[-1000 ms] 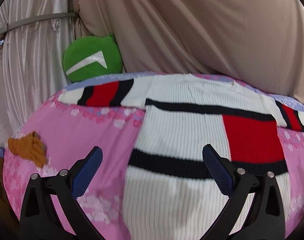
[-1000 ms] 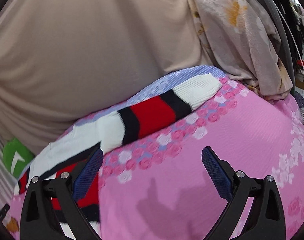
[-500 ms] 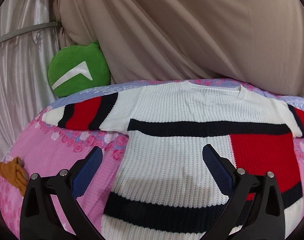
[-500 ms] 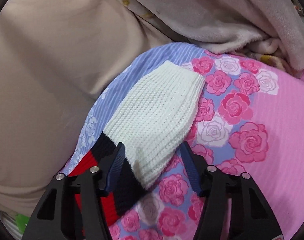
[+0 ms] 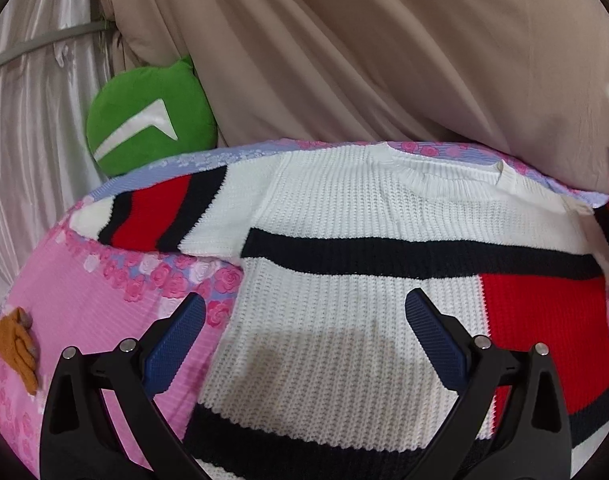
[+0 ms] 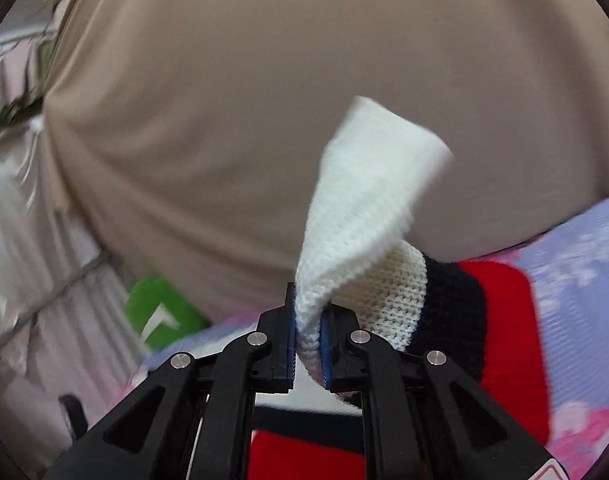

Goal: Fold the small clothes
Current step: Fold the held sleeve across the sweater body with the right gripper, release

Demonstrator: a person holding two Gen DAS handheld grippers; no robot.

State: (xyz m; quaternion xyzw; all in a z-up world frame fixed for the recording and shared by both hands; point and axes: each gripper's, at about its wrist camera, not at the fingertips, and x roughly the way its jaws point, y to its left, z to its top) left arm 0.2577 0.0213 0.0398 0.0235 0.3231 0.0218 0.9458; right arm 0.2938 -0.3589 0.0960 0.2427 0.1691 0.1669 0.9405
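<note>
The left gripper (image 5: 304,334) hangs wide open above the sweater (image 5: 356,280), which lies flat on the pink bedspread (image 5: 64,300). The right gripper (image 6: 307,346), jaws closing, pinches the sweater's white cuff (image 6: 364,200), lifted off the bedspread. Beyond the sweater sits a green cushion (image 5: 148,120).

Your left hand-held gripper (image 5: 304,320) hangs tilted downward with its jaws spread wide, the blue pads (image 5: 176,340) well apart and nothing pinched between them. Your right hand-held gripper (image 6: 307,344) has its jaws closing, the pads (image 6: 291,340) almost together and pressing from both sides on the white cuff of the sleeve (image 6: 368,200), whose free end stands up past the fingertips.
</note>
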